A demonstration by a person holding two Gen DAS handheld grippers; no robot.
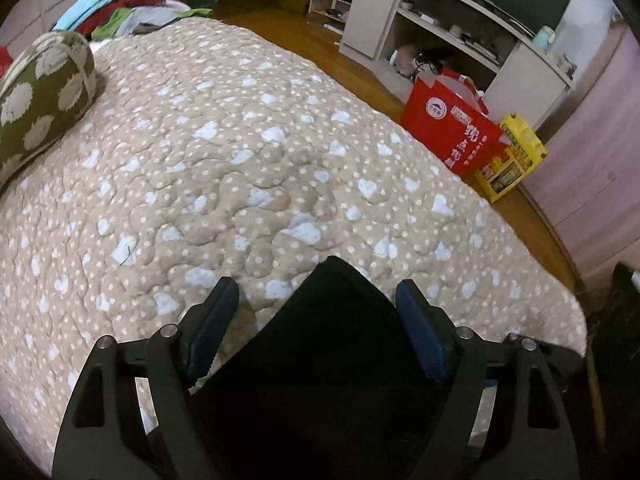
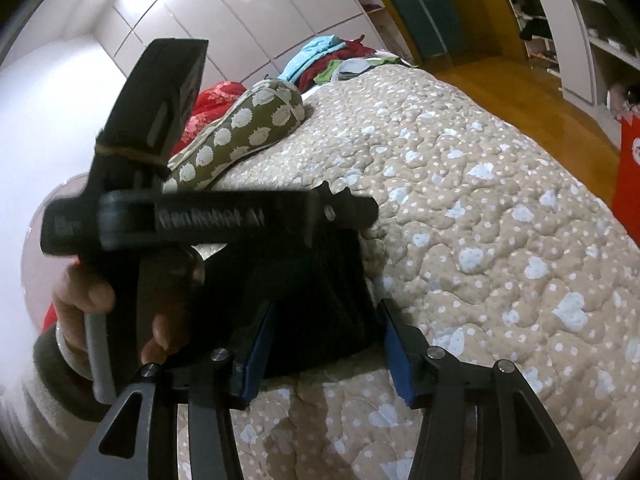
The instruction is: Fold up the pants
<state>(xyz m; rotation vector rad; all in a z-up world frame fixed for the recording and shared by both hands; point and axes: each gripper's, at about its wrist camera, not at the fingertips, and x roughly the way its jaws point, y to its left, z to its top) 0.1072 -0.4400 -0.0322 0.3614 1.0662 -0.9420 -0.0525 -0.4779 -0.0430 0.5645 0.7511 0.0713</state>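
The black pants (image 2: 320,280) lie as a folded bundle on the beige quilted bed (image 2: 480,220), near its front edge. My right gripper (image 2: 328,303) straddles the near end of the bundle; its blue pads (image 2: 396,344) stand just off the cloth, open. A hand (image 2: 84,296) holds my left gripper (image 2: 352,206), seen side-on above the far end of the bundle. In the left wrist view the pants (image 1: 328,340) lie as a dark wedge between the spread fingers of the left gripper (image 1: 316,281). Gaps show on both sides of the wedge.
An olive pillow with white spots (image 1: 44,96) lies at the bed's far left, and a pile of coloured clothes (image 1: 120,12) behind it. On the wooden floor to the right stand a red bag (image 1: 452,128), a yellow bag (image 1: 516,156) and a white shelf unit (image 1: 440,32).
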